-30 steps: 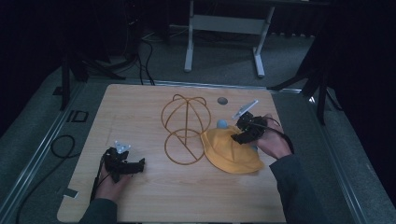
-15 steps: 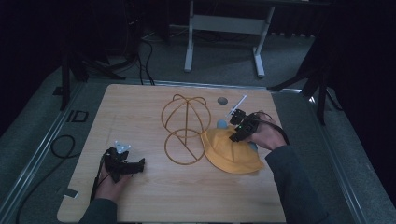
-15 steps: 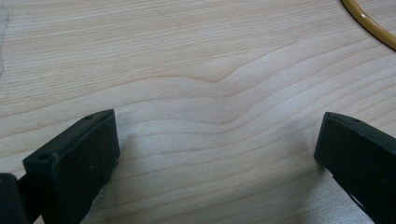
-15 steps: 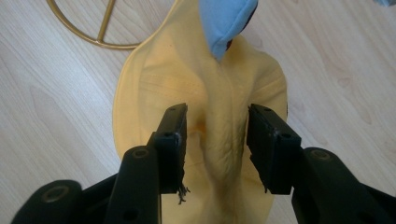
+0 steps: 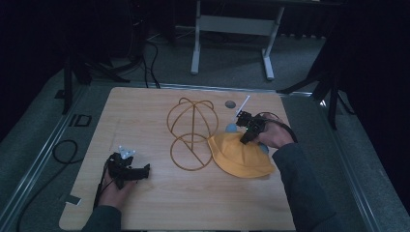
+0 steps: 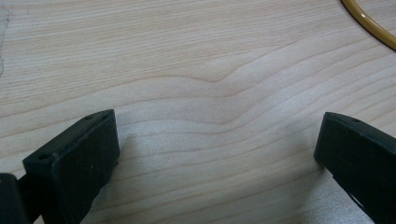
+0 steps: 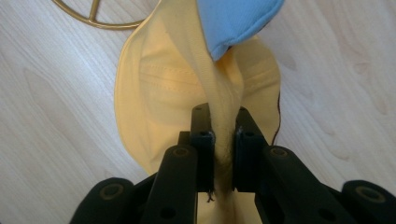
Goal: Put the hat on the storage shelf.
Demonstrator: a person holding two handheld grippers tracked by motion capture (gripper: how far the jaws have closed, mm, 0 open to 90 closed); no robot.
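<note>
High view is showing a wooden table [image 5: 159,203] with a dark "ID" mark [image 5: 80,120] sitting on the grey surround at its left edge; no other writing is reading clearly. Near the table's right side a yellow hat [image 5: 241,155] is lying flat, just beside a gold wire hat stand [image 5: 192,133]. The right gripper [image 5: 247,131] is pinching a raised fold of the hat, jaws clamped tight on the fabric. Blue fabric [image 7: 236,23] is showing at the fold's top in the right gripper view, cut off by the frame edge, so its full shape is not making out. A small grey disc [image 5: 230,104] is lying beyond the stand, too small to identify. The left gripper [image 5: 131,170] is resting low on the table's near left, jaws spread wide over bare wood, holding nothing.
</note>
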